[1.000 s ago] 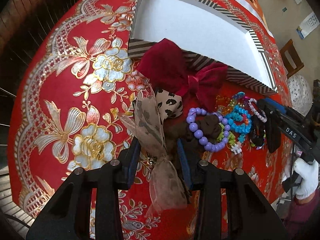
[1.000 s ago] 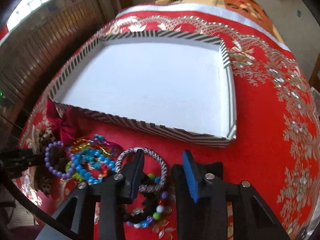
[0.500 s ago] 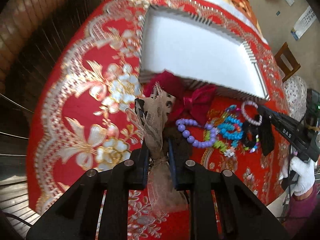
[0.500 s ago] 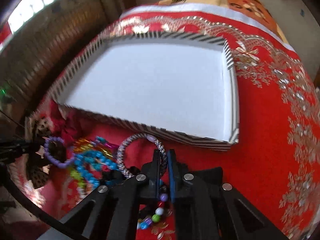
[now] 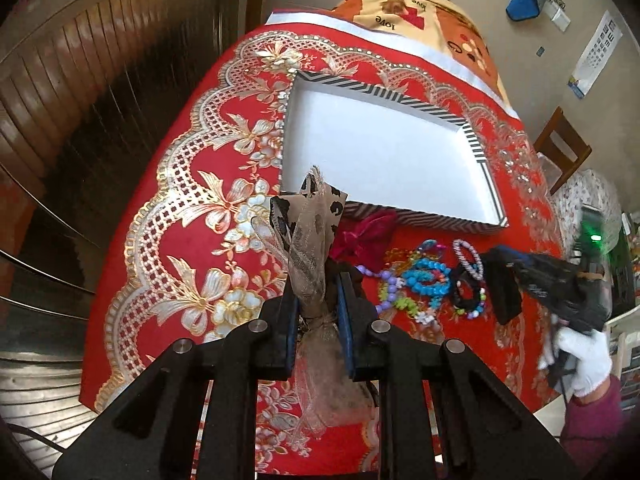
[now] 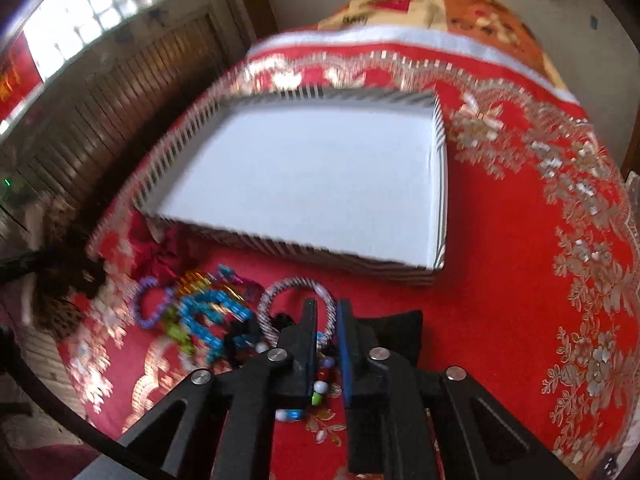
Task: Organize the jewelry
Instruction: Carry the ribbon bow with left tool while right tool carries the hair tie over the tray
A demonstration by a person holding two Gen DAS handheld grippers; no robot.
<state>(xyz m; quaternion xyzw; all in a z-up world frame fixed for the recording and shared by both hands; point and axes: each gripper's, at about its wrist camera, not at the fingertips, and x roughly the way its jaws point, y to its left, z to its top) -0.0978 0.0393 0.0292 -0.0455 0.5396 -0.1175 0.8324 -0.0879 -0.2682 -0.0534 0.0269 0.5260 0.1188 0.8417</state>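
My left gripper point(image 5: 316, 292) is shut on the knot of a tan leopard-print mesh bow point(image 5: 310, 232) and holds it above the red cloth. The bow hangs in front of the near left corner of the white striped-rim tray point(image 5: 432, 216). My right gripper point(image 6: 326, 314) pinches the rim of a white-and-grey braided bracelet point(image 6: 276, 292), its jaws opening very slightly with the bracelet between the pads. Beside it lie turquoise beads point(image 6: 212, 316), a purple bead bracelet point(image 6: 146, 306) and a dark red bow point(image 6: 160, 248). The tray's point(image 6: 304, 250) white floor is bare.
A black bracelet with coloured beads point(image 6: 320, 388) and a black cloth piece point(image 6: 400, 328) lie under the right gripper. A white-gloved hand point(image 5: 580, 352) holds that gripper. Dark wooden slats run along the left, and a wooden chair point(image 5: 560, 140) stands beyond the table's right edge.
The left gripper closed on the mesh bow and lifted it off the table. The right gripper closed on the braided bracelet and tipped it up slightly.
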